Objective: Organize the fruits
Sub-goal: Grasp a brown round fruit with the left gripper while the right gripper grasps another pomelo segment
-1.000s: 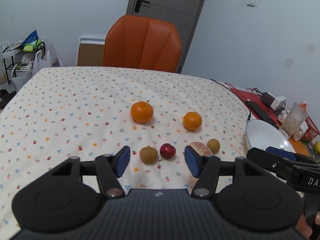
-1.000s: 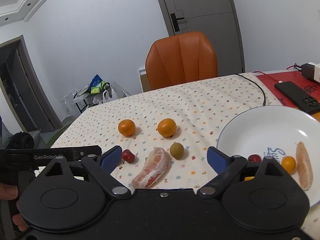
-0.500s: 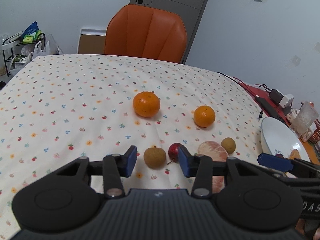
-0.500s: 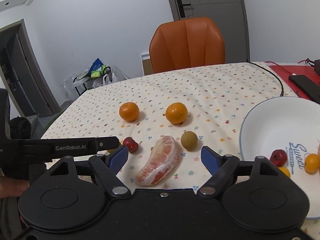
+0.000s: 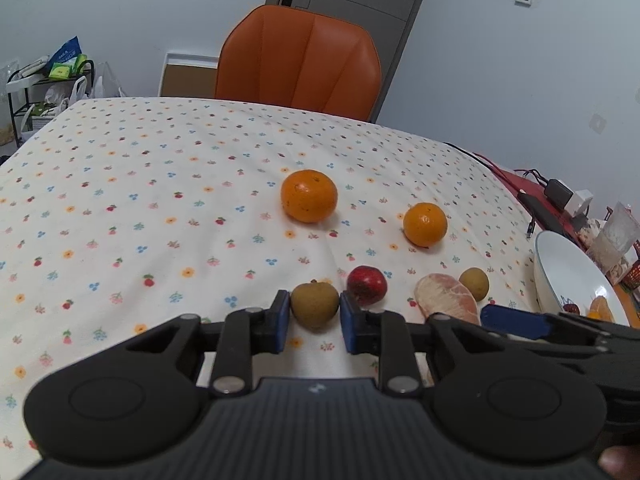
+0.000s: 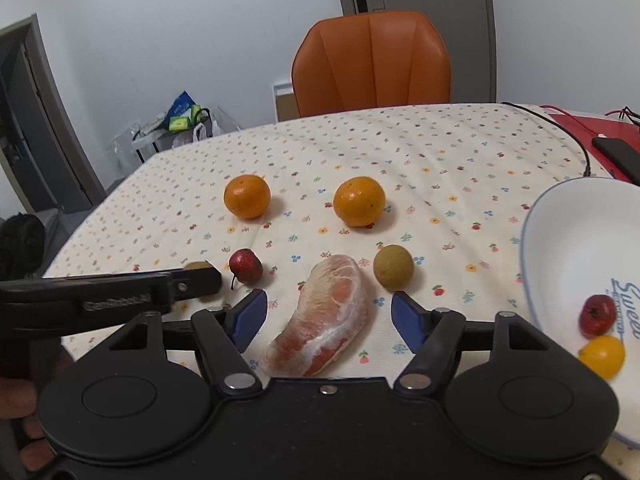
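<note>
On the flowered tablecloth lie two oranges [image 5: 309, 196] [image 5: 425, 224], a small red fruit [image 5: 367, 290], a peeled pomelo segment [image 6: 328, 320] and two brown round fruits. My left gripper [image 5: 314, 314] is closing on the nearer brown fruit [image 5: 314, 306], and its blue pads touch both sides of it. My right gripper [image 6: 328, 316] straddles the pomelo segment. Its jaws are closing, with a gap still on each side. The other brown fruit [image 6: 393, 267] lies just beyond the right pad. A white plate [image 6: 560, 248] at the right holds a red fruit [image 6: 597, 312] and a yellow one [image 6: 602, 354].
An orange chair [image 5: 298, 60] stands behind the table. At the table's right end there is a red mat with a phone [image 6: 618, 154], a black cable [image 6: 576, 136], a charger [image 5: 560, 194] and a plastic cup [image 5: 614, 240]. A shelf with bags [image 5: 52, 76] stands at the far left.
The left gripper sank toward the table and its jaws narrowed onto the brown fruit. The right gripper came down over the pomelo segment with its jaws narrowing.
</note>
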Demonstrator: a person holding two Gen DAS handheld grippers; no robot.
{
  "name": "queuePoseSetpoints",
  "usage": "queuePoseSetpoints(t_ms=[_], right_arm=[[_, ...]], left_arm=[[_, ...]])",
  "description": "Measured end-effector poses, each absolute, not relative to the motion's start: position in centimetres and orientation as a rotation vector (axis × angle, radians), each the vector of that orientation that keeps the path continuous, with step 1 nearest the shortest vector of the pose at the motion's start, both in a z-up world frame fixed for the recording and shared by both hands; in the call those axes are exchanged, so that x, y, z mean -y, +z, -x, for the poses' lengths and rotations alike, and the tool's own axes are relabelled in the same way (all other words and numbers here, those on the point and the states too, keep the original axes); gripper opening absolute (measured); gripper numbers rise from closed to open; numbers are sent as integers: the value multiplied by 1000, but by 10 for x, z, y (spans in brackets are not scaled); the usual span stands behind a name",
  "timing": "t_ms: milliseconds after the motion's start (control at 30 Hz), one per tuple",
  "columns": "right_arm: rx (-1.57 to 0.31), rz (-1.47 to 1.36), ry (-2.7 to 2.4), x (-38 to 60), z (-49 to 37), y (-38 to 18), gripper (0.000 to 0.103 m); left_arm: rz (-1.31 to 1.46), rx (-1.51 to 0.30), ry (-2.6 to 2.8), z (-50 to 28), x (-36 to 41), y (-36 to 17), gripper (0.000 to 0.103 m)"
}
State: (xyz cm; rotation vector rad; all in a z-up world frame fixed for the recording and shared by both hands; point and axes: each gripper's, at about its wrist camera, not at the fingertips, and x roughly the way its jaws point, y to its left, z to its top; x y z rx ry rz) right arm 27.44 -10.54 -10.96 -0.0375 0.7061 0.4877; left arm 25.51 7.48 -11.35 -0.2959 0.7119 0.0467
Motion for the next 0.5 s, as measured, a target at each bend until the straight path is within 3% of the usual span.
queuePoseSetpoints(t_ms=[267,500], right_arm=[[-695,96,431,92,-273,-115,61],[-689,132,428,97,-268,-113,41]], left_arm=[[301,-705,51,-246,-79,-108,25],[302,-700,47,-237,-75,-104,25]])
